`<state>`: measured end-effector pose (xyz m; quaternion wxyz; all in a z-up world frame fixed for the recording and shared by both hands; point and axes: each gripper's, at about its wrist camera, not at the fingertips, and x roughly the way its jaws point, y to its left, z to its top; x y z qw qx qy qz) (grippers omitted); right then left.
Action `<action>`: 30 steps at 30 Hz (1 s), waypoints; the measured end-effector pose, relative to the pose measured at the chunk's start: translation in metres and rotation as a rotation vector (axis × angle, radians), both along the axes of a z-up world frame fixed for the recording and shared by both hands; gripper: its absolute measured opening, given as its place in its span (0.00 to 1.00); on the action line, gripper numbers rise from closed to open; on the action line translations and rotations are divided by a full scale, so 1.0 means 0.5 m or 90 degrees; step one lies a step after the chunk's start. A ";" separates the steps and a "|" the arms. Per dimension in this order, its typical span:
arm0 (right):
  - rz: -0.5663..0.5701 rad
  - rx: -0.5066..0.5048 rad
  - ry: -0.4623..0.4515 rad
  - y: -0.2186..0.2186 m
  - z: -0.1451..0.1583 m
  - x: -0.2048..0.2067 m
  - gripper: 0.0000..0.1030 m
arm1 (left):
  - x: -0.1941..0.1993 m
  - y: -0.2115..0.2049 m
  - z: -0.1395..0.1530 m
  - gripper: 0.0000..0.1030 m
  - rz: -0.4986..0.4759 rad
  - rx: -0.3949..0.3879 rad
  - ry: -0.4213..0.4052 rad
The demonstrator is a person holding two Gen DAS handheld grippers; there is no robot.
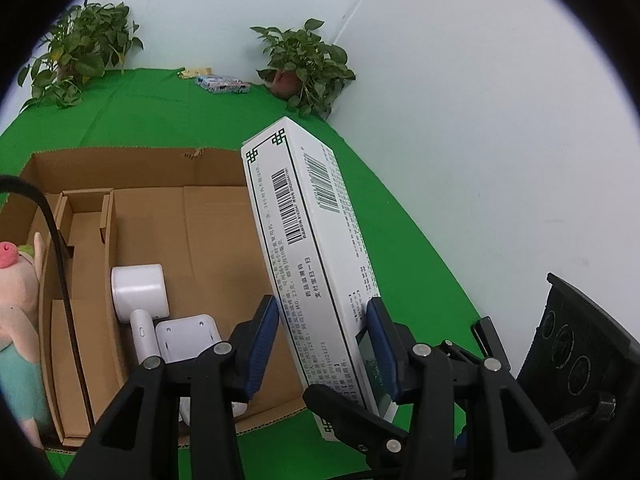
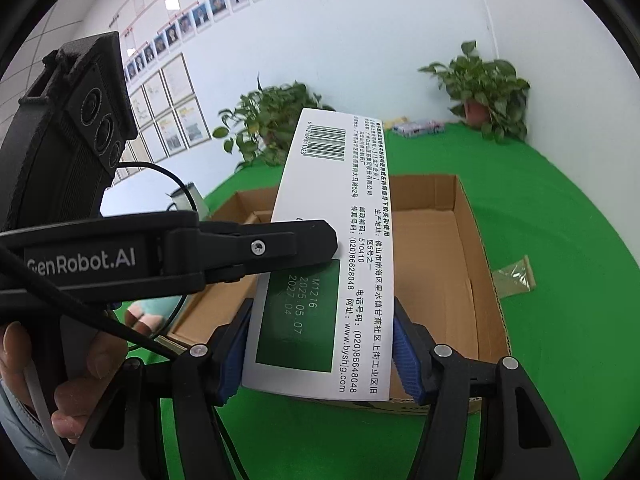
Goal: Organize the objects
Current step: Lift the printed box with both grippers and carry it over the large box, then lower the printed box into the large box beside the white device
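Note:
A long white medicine box [image 1: 316, 248] with barcodes is held in the air above the right side of an open cardboard box [image 1: 216, 224]. My left gripper [image 1: 324, 344] has its blue pads on both sides of the medicine box's near end. My right gripper [image 2: 324, 348] grips the same medicine box [image 2: 332, 240] at its end with the green panel. The left gripper's finger [image 2: 256, 248] crosses in front of the medicine box in the right wrist view. The cardboard box [image 2: 476, 248] lies below.
Inside the cardboard box lie a white hair dryer [image 1: 140, 292] and a white device [image 1: 186, 336]; a plush pig [image 1: 16, 280] stands at its left. Potted plants [image 1: 308, 64] [image 2: 484, 88] line the wall on the green cloth. A small packet [image 2: 514, 276] lies right of the box.

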<state>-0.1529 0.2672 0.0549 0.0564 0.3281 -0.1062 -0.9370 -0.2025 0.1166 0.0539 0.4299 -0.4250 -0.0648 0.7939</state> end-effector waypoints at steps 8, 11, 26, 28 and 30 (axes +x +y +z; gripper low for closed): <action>0.002 -0.020 -0.057 0.021 -0.063 -0.025 0.58 | -0.042 0.030 -0.055 0.43 0.005 -0.011 -0.060; 0.001 -0.020 -0.071 0.028 -0.080 -0.037 0.59 | -0.053 0.039 -0.073 0.42 0.004 -0.013 -0.081; 0.044 -0.103 -0.118 0.068 -0.139 -0.084 0.72 | -0.086 0.051 -0.141 0.37 0.018 -0.032 -0.162; 0.044 -0.108 -0.130 0.070 -0.147 -0.093 0.66 | -0.088 0.053 -0.147 0.37 0.024 -0.036 -0.165; 0.039 -0.094 -0.130 0.068 -0.153 -0.096 0.64 | -0.091 0.051 -0.152 0.37 0.026 -0.034 -0.173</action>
